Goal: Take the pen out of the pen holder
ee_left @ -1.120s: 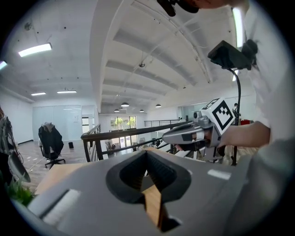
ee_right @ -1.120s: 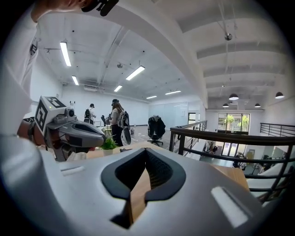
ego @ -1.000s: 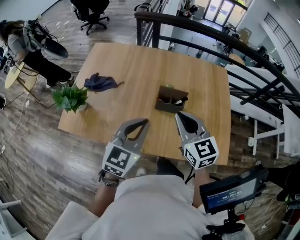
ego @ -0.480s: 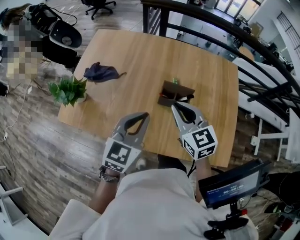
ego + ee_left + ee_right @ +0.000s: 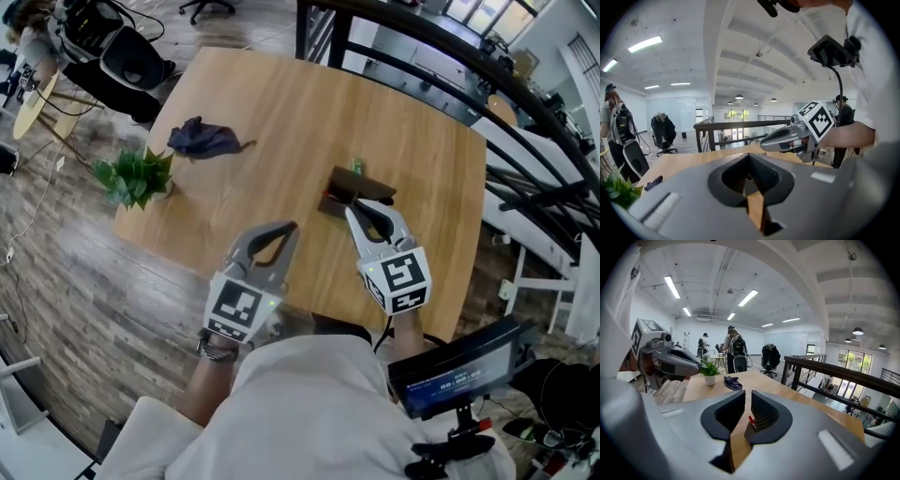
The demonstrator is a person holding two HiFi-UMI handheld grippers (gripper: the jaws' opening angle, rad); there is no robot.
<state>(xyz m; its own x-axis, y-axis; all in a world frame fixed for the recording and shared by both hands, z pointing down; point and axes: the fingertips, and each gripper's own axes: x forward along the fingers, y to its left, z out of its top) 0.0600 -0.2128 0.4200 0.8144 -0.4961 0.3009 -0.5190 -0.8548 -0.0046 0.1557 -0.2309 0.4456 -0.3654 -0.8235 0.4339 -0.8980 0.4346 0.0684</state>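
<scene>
Pen holder (image 5: 356,189): dark brown, box-shaped, open at the top. It stands on the pale wood-grain bench (image 5: 281,94), toward the right side. From the head view I cannot pick out the pen inside the dark opening. In the right gripper view a small red tip (image 5: 751,419) shows through the claw gap, above a dark block. A small green object (image 5: 357,166) sits just behind the holder.

Right claw (image 5: 351,210): grey moulded shell, ribbed black pads. Jaws stand a narrow slit apart with nothing clamped. Tips are right at the holder's near edge; I cannot tell whether they touch it.

Left claw (image 5: 293,227): same build. Pads meet at the tips with nothing between them. It hangs over the near part of the bench, apart from the holder.

Also noted: crumpled dark blue cloth (image 5: 202,139) on the far left of the bench, and a leafy green plant (image 5: 136,176) at the left edge.
</scene>
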